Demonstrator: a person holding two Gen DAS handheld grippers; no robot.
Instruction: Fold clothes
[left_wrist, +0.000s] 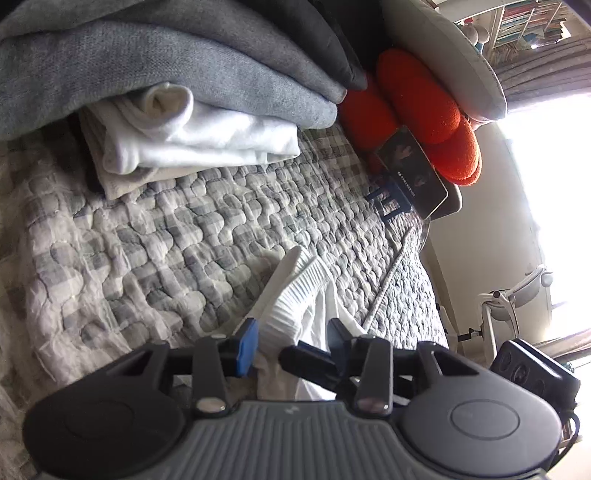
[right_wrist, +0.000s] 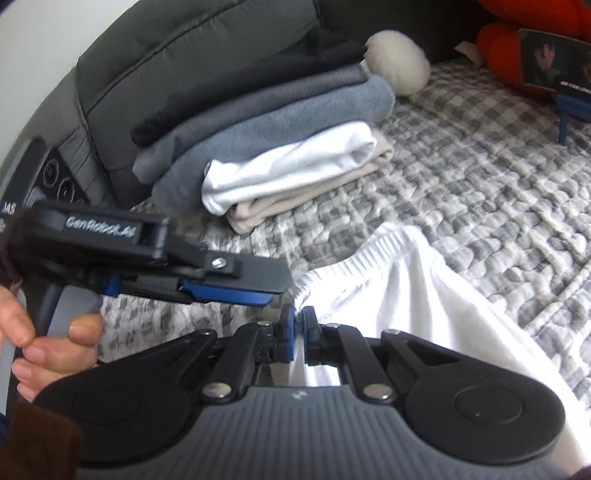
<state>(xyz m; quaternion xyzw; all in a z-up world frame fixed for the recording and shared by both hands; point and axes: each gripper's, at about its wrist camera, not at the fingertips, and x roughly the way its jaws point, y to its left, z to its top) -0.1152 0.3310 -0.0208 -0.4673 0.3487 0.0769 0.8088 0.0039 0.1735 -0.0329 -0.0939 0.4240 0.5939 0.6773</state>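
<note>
Both grippers tilt down over a puffy checked quilt (left_wrist: 177, 236). The right gripper (right_wrist: 299, 325) pinches the ribbed white garment (right_wrist: 406, 288); the left gripper (left_wrist: 291, 336) straddles it, jaws released.

orange plush toy (left_wrist: 424, 107) behind a propped photo card (left_wrist: 413, 171) on the checked quilt (left_wrist: 184, 236).

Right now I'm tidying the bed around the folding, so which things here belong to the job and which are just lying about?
Job:
white ribbed-waistband garment
stack of folded grey, white and beige clothes
left gripper, right gripper

Lying about:
orange plush toy
propped phone on blue stand
cream fluffy ball
grey checked quilt
</note>
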